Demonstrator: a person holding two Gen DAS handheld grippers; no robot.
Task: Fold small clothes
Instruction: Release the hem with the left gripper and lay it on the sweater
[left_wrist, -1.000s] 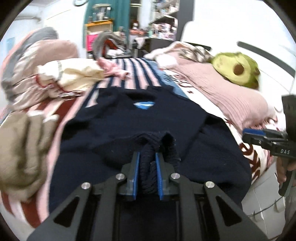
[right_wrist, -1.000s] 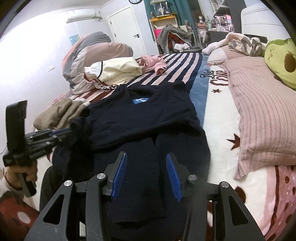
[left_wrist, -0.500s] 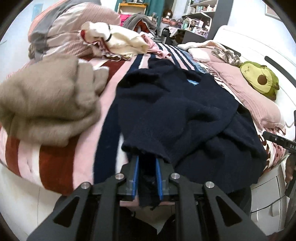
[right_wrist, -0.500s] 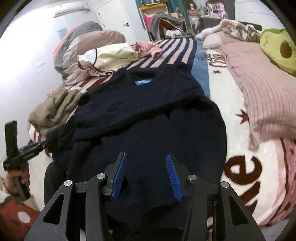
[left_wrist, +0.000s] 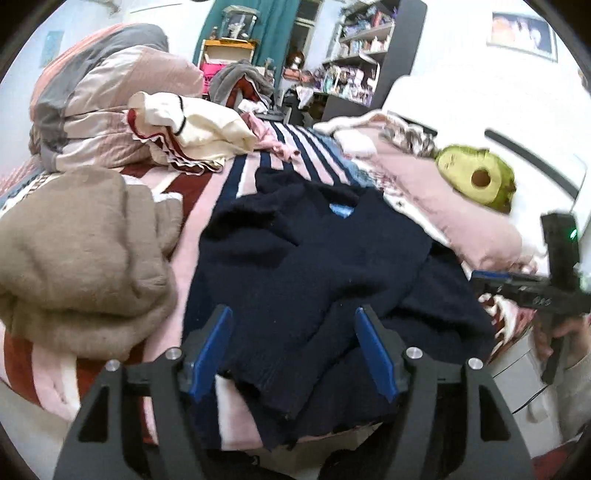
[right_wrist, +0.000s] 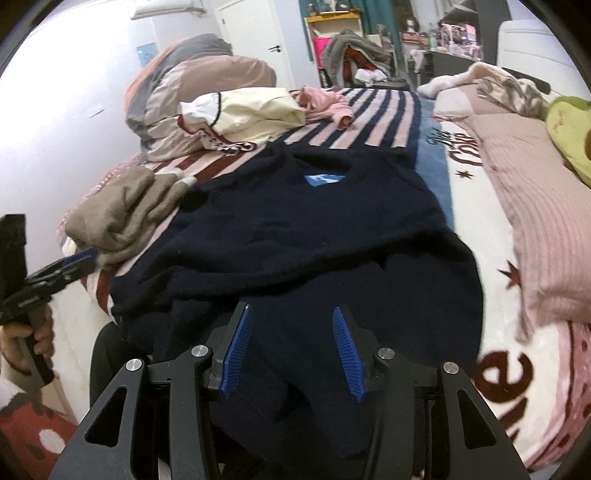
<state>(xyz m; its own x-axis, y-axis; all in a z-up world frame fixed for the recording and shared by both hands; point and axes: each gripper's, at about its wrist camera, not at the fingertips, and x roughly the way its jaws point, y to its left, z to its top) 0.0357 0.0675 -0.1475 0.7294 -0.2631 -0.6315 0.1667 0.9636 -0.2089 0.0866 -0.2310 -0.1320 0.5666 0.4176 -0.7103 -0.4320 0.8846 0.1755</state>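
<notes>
A navy knit sweater (left_wrist: 317, 266) with a light blue neck label (left_wrist: 341, 210) lies spread on the bed, its sleeve folded across the body and its cuff near the bed's front edge. It also shows in the right wrist view (right_wrist: 314, 240). My left gripper (left_wrist: 293, 347) is open and empty just above the sweater's lower part. My right gripper (right_wrist: 291, 350) is open and empty over the sweater's hem. Each gripper shows in the other's view, the right (left_wrist: 532, 291) and the left (right_wrist: 55, 273).
A tan garment (left_wrist: 77, 254) lies bunched left of the sweater. A cream garment (left_wrist: 199, 133) and a pink one (left_wrist: 273, 144) lie further back on the striped blanket (left_wrist: 295, 147). Pink pillows (left_wrist: 443, 206) and an avocado plush (left_wrist: 476, 177) sit at the right.
My left gripper held the sweater's sleeve cuff, drew it back toward the bed's front edge, then opened and let it go. The right gripper stayed open over the hem.
</notes>
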